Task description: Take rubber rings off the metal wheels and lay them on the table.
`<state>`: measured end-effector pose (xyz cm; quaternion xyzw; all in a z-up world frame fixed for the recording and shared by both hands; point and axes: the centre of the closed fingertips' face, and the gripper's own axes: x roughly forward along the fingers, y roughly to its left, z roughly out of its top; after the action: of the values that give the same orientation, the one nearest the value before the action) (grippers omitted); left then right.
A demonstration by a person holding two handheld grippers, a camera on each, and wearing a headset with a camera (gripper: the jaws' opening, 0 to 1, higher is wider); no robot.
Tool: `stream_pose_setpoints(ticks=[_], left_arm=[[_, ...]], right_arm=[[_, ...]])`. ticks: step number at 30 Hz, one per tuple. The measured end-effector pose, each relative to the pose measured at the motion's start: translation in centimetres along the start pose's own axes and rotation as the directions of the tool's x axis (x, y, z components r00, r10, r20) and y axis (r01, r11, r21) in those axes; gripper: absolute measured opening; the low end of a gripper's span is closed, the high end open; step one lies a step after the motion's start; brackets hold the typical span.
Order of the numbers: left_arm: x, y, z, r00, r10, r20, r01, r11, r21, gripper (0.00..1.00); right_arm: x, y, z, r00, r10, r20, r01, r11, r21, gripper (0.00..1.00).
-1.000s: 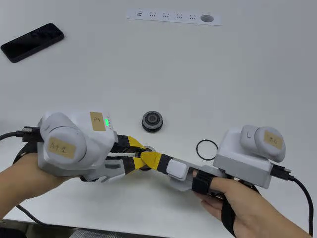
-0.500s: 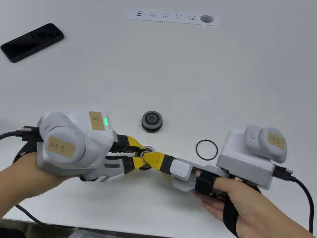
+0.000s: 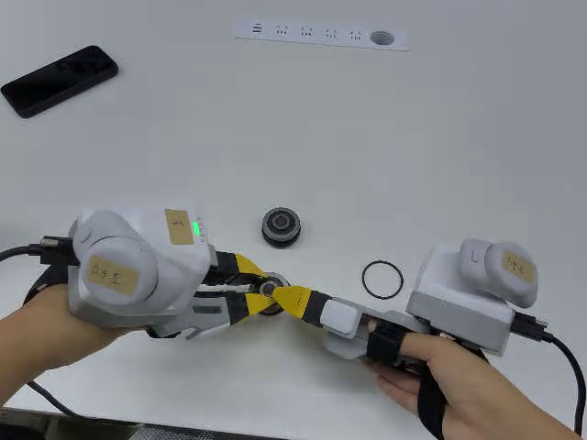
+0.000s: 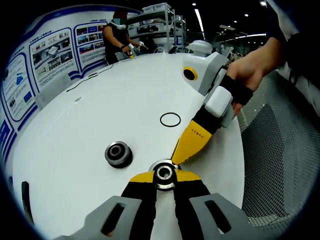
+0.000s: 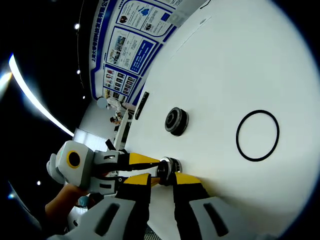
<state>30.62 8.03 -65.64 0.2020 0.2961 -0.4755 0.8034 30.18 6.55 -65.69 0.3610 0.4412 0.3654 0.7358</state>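
Observation:
A small metal wheel [image 3: 269,292] is held just above the table's near edge. My left gripper [image 3: 255,286] is shut on it, its yellow tips on either side of the wheel [image 4: 164,174]. From the right, my right gripper [image 3: 281,295] meets the same wheel [image 5: 168,170]. Its jaws stand nearly together, pinching the black rubber ring at the wheel's rim. A second wheel [image 3: 282,225] with its ring on lies flat farther back. One loose rubber ring [image 3: 382,279] rests on the table to the right.
A black phone [image 3: 60,78] lies at the far left and a white power strip [image 3: 321,34] runs along the far edge. The white table [image 3: 413,156] stretches bare between them. Cables trail from both grippers near the front edge.
My right gripper's body has drawn back slightly to the right and toward me, with its tips still at the held wheel. The left gripper has stayed put.

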Motion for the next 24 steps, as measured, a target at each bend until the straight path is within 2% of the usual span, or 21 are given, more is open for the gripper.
stream_pose_setpoints(ticks=[4, 7, 10, 17, 24], left_arm=[[0.0, 0.0, 0.0, 1.0000, -0.001, -0.001, 0.001, 1.000, 0.001, 0.12], [0.0, 0.0, 0.0, 1.0000, -0.001, -0.001, 0.001, 1.000, 0.003, 0.12], [0.0, 0.0, 0.0, 1.0000, -0.002, -0.003, 0.002, 1.000, 0.004, 0.12], [0.0, 0.0, 0.0, 1.0000, 0.000, -0.003, 0.000, 1.000, 0.003, 0.12], [0.0, 0.0, 0.0, 1.0000, -0.003, -0.002, 0.003, 1.000, 0.005, 0.12]], right_arm=[[0.1, -0.5, 0.1, 0.9997, -0.023, 0.001, 0.023, 1.000, 0.001, 0.13], [0.1, -1.0, 0.1, 0.9992, -0.041, -0.003, 0.041, 0.998, 0.052, 0.08], [0.1, -1.2, 0.0, 0.9987, -0.050, -0.011, 0.051, 0.998, 0.046, 0.05], [-0.2, -1.0, 0.3, 0.9993, -0.037, -0.007, 0.037, 0.998, 0.060, 0.02], [-0.1, -1.2, 0.2, 0.9987, -0.050, -0.009, 0.050, 0.998, 0.049, 0.02]])
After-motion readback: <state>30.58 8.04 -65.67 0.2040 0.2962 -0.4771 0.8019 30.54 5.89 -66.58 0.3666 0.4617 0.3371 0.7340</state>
